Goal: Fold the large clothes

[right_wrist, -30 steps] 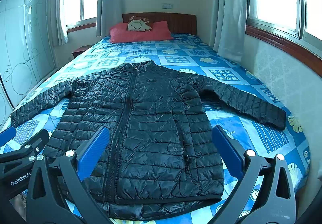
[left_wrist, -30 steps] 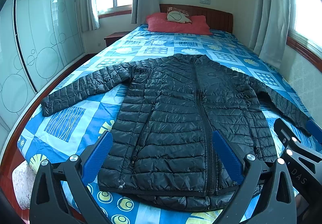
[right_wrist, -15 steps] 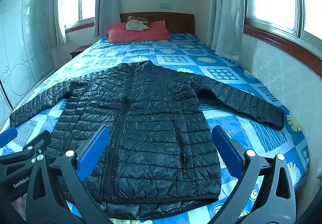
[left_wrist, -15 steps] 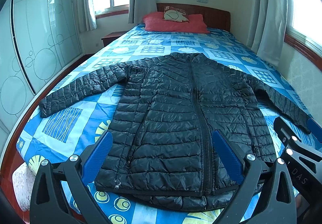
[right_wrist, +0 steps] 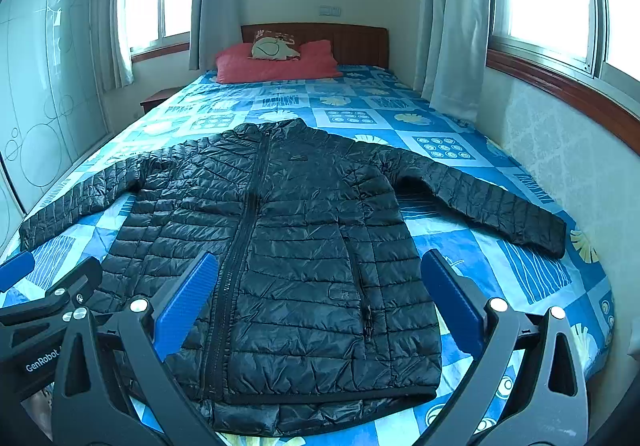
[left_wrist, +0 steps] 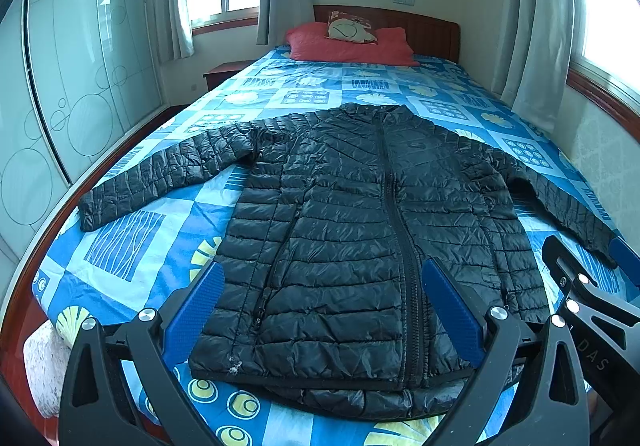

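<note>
A black quilted jacket lies zipped and face up on the blue patterned bed, collar toward the headboard, both sleeves spread out to the sides. The left wrist view takes in the whole left-hand sleeve and a white bundle at the bed's near corner, which the right wrist view does not show; the right wrist view instead shows the other sleeve to its cuff beside the wall. The left tongs and the right tongs both hang released above the jacket's hem, holding nothing. Each view catches the other tool at its edge: "GenRobot" reads on one, "DAS" on the other. A red pillow lies at the headboard.
</note>
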The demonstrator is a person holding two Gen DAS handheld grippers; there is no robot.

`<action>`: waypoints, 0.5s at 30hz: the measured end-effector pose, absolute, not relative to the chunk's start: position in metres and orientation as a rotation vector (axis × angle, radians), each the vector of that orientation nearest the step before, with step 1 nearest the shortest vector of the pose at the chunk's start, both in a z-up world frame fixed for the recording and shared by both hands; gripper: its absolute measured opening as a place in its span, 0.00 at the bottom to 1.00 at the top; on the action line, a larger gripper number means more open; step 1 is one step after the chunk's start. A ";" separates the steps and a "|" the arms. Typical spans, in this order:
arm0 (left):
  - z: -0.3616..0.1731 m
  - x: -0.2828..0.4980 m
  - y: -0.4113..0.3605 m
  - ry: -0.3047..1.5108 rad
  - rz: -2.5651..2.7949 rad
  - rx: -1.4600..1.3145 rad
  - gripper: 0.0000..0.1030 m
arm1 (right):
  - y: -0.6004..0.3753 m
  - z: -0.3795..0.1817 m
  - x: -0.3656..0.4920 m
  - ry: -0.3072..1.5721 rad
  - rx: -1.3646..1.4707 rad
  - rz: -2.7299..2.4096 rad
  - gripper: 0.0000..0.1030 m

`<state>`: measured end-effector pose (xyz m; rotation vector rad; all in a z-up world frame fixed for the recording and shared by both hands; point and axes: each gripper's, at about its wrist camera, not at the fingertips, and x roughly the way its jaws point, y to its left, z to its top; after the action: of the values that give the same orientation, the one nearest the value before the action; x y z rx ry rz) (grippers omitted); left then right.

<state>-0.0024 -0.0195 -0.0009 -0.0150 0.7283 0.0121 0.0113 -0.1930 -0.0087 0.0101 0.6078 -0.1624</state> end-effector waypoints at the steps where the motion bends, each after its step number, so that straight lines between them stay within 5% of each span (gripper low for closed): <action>1: -0.001 -0.002 -0.019 0.728 0.012 -0.015 0.95 | -0.193 -0.009 0.011 0.608 0.012 -0.162 0.98; 15: -0.001 -0.003 -0.019 0.729 0.012 -0.014 0.95 | -0.192 -0.012 0.011 0.610 0.012 -0.163 0.98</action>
<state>-0.0027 -0.0190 -0.0012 -0.0143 0.7287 0.0120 0.0112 -0.1916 -0.0116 0.0119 0.6104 -0.1627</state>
